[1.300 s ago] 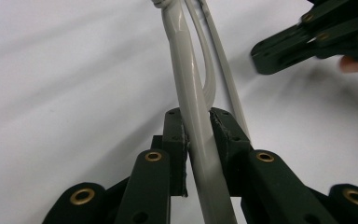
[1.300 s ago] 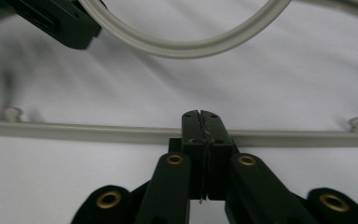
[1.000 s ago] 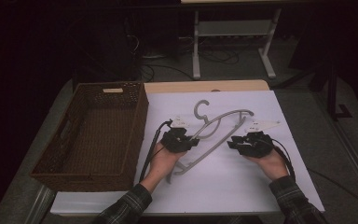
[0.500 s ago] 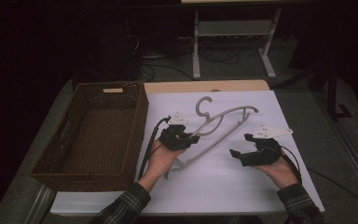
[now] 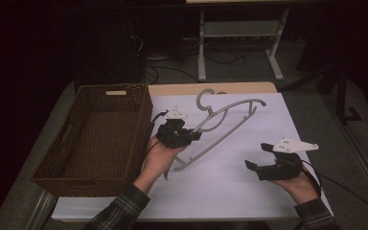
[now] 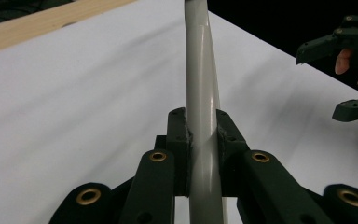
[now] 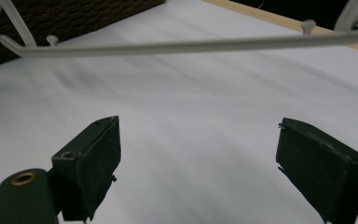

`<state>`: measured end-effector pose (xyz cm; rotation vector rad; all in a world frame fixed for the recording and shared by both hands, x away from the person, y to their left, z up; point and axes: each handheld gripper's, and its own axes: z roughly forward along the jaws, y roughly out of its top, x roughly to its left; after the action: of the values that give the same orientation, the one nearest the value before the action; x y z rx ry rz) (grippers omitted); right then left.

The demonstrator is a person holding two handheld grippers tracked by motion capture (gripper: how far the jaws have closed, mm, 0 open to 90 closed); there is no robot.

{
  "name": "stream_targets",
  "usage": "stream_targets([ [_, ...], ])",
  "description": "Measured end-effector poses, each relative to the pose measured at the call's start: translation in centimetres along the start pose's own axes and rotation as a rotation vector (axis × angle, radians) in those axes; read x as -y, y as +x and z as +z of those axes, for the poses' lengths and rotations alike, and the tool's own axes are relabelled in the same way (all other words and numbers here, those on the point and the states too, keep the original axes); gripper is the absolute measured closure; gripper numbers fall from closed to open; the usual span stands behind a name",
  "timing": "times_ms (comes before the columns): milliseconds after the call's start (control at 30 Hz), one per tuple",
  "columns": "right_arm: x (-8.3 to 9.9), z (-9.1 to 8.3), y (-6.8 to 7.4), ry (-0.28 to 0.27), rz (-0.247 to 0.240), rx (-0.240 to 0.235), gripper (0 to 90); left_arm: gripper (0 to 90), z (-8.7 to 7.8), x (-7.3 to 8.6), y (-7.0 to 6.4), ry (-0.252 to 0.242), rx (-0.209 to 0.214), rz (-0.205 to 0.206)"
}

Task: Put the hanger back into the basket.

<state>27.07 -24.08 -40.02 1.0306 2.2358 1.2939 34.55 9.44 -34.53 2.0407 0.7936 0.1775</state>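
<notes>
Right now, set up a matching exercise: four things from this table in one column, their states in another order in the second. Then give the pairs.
Things:
1. hanger
2. basket
3. left gripper
4. right gripper

States:
A. jaws wide apart, holding nothing
B. brown wicker, at the sheet's left edge
C. grey plastic, clamped by one arm
D. jaws shut on a grey bar

Pairs: 1-C, 2-B, 3-D, 4-A
</notes>
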Motion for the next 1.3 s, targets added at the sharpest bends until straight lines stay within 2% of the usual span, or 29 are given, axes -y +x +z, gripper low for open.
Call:
stream_targets([
  [267, 0.8, -1.2, -0.2, -0.008, 0.008, 0.025, 13.2, 79.7, -2.6, -1.7, 0.1, -0.006, -0.016, 0.019],
  [633, 1.0, -1.5, -0.2, -0.021, 0.006, 0.035, 13.4, 79.7, -6.3, -2.6, 2.0, -0.025, -0.037, 0.001],
  [967, 0.9, -1.7, -0.1, -0.038, 0.010, 0.030, 12.9, 79.7, -9.2, -2.6, 3.8, -0.024, -0.073, -0.029],
  [1067, 0.9, -1.7, -0.1, -0.042, 0.020, 0.024, 12.1, 79.8, -10.1, -2.2, 4.5, -0.032, -0.083, -0.050],
  [1300, 0.9, -1.4, 0.0, -0.027, 0.021, 0.011, 4.5, 79.7, -12.7, -1.6, 6.1, -0.040, -0.114, -0.065],
])
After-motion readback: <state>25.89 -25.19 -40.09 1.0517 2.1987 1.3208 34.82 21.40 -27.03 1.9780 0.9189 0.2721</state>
